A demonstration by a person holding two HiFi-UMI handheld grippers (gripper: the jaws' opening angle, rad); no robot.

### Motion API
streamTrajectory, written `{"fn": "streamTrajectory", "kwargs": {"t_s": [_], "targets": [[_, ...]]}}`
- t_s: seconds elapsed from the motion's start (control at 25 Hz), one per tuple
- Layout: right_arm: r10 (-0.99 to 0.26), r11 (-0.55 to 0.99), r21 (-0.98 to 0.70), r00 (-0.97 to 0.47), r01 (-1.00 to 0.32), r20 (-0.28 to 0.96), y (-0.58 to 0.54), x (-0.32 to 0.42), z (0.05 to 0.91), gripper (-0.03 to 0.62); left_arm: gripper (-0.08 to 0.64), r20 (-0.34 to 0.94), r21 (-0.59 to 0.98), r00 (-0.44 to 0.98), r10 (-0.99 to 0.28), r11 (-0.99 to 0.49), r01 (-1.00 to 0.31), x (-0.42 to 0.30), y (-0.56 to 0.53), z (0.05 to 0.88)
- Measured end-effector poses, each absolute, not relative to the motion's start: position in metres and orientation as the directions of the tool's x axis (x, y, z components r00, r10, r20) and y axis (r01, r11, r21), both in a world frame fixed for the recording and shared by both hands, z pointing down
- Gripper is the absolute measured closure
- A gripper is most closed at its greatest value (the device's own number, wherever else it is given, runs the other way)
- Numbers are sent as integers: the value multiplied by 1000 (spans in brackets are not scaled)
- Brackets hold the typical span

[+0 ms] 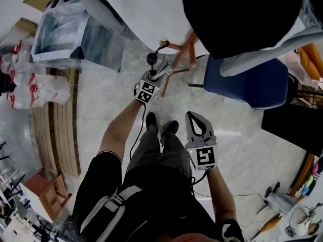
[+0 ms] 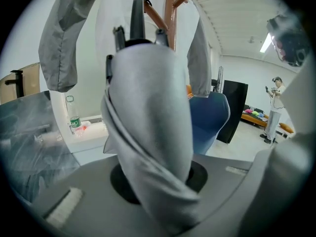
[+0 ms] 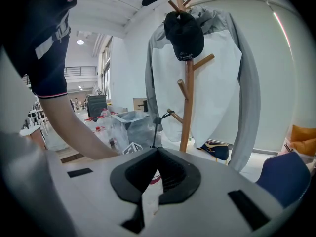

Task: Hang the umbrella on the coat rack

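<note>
Between the narrowed jaws of the left hand-held gripper, a folded grey umbrella is clamped round its cloth body. Its loose folds wrap slantwise and its dark end points up toward the coat rack. The left gripper view shows the cloth filling the frame, with the rack's wooden post just behind. The head view adds a black knob and a cord loop at the umbrella's far end, held above the floor near the rack's feet. Only the right gripper view takes in the whole rack, with a black cap on top and a pale jacket draped over it. The right hand-held gripper has its jaws together on nothing, nearer the person's body and apart from the umbrella. A blue chair stands beside the rack.
</note>
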State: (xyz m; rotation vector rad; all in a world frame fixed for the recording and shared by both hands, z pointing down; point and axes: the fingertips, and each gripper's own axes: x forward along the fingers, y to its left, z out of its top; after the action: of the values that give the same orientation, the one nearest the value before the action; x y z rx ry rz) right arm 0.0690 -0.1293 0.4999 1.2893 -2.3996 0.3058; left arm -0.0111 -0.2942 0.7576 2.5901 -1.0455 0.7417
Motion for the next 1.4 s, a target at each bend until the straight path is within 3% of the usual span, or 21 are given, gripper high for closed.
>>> {"fn": "streamTrajectory", "kwargs": {"t_s": [1.4], "targets": [[-733,540,-47,-497,-840,464,-120,82,523,589,515,566,19,587,-579,-703,-711,32,-290,798]]}}
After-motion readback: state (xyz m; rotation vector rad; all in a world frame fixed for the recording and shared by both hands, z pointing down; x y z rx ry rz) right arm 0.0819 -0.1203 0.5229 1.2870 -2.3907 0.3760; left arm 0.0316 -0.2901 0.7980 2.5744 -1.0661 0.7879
